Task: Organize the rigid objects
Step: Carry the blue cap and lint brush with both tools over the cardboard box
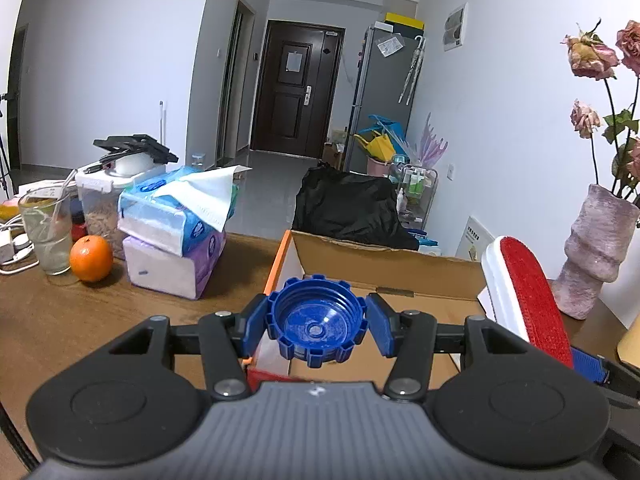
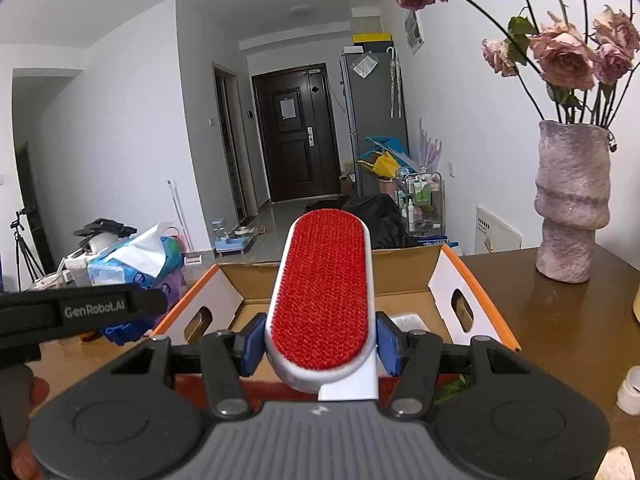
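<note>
Left wrist view. The left gripper (image 1: 318, 326) is clenched on a blue screw cap (image 1: 317, 320), its blue pads pressing the ribbed rim from either side. The cap is held with its hollow threaded face toward the camera, above the near part of the open cardboard box (image 1: 384, 270). The box serves as landmark: it stands on the brown table (image 1: 48, 312), flaps up. Judged from the task, the cap is carried here so that it can be dropped into the box. Left of the box lie stacked tissue packs (image 1: 176, 236), then an orange (image 1: 91, 258) and a drinking glass (image 1: 45, 236) further left. Right of the box stands a mauve vase (image 1: 596, 252) of dried roses. At the box's right edge the red lint brush (image 1: 528, 300) shows, tilted.

Right wrist view. The right gripper (image 2: 320, 346) grasps the lint brush (image 2: 322, 292) low on its white body, red bristle face up, its head reaching forward over the box (image 2: 404, 276). The low hold leaves the long head free to go in first. The box's side walls carry cut-out handles; little of its contents can be made out. The vase (image 2: 572, 200) stands right of the box, well apart from it. The other gripper's black body crosses at left of the box.

Assessment: both articles are poised over the box, neither yet deposited.
</note>
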{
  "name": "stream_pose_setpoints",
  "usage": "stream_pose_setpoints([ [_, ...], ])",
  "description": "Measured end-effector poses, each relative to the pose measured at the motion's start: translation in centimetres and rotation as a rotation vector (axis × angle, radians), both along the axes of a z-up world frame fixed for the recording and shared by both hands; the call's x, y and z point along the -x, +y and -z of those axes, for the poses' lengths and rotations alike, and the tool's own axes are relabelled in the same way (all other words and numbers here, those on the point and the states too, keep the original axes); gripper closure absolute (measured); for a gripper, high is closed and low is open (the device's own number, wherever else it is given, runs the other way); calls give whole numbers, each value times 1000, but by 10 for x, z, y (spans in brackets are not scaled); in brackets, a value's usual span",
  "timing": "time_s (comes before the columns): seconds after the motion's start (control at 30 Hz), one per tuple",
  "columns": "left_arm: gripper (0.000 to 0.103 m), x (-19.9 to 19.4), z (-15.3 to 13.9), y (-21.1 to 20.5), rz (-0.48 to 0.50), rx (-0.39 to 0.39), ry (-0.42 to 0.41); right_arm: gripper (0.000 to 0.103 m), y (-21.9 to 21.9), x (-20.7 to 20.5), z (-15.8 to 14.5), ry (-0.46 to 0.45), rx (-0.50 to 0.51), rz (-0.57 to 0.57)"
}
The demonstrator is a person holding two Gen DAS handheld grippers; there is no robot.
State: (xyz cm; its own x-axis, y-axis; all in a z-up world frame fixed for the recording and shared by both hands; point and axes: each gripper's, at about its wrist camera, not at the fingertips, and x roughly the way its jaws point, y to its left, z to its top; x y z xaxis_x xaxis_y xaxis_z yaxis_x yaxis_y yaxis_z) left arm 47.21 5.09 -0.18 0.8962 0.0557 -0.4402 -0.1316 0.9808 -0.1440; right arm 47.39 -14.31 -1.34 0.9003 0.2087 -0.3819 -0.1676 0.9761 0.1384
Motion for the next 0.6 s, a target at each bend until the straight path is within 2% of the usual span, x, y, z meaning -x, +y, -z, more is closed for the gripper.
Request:
stream_pose_setpoints([
  [0.6,49,-64,3,6,2,-28,10,48,17,-69,3,58,31,38],
])
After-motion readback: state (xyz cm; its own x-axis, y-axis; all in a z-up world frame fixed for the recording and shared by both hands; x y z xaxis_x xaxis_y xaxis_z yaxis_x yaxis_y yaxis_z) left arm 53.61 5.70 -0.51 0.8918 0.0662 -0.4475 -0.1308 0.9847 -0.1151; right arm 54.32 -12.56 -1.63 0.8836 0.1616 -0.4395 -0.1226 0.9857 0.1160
